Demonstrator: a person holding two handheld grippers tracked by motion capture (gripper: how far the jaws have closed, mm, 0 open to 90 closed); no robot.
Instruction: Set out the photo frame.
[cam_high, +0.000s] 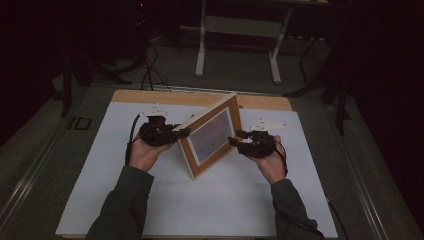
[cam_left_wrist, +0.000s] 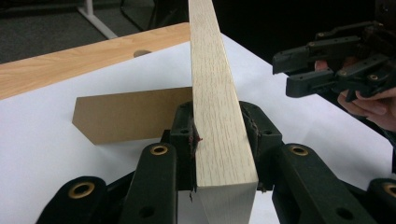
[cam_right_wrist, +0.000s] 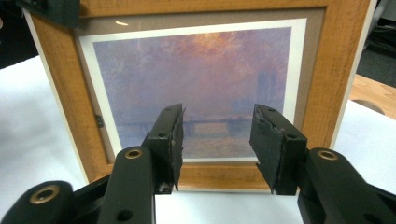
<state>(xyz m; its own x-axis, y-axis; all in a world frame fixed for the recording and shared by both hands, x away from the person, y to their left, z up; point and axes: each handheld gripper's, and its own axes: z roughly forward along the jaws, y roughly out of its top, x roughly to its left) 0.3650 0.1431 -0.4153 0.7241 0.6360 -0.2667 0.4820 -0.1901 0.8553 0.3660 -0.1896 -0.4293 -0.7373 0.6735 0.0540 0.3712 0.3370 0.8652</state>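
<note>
I am working two hand-held grippers over a white sheet (cam_high: 200, 200) laid on a wooden table (cam_high: 150, 96), and the thing between them is a framed picture (cam_high: 210, 135) with a light wood frame.

The picture stands up on its lower edge near the middle of the sheet, turned at an angle to the table: its printed face, a hazy purple and orange waterfront scene, looks toward my right hand, and its back looks toward my left. Its long axis runs along the sheet, from the near corner in front of me away toward the far right.

My left gripper (cam_high: 181, 132) is clamped on the frame's edge. In the left gripper view the pale wooden edge rises straight up between the two black jaws, and both pads press against it, one on each side. A brown cardboard easel flap (cam_left_wrist: 126, 114) juts out behind the frame and rests on the sheet.

My right gripper (cam_high: 236, 138) sits just beside the printed face without touching it (a clear gap shows in the left gripper view). Its jaws stand moderately apart, holding nothing, pointed flat-on at the glass rather than at an edge. I judge it would have to shift to an edge before it could grip; the left is the hand already in contact.
</note>
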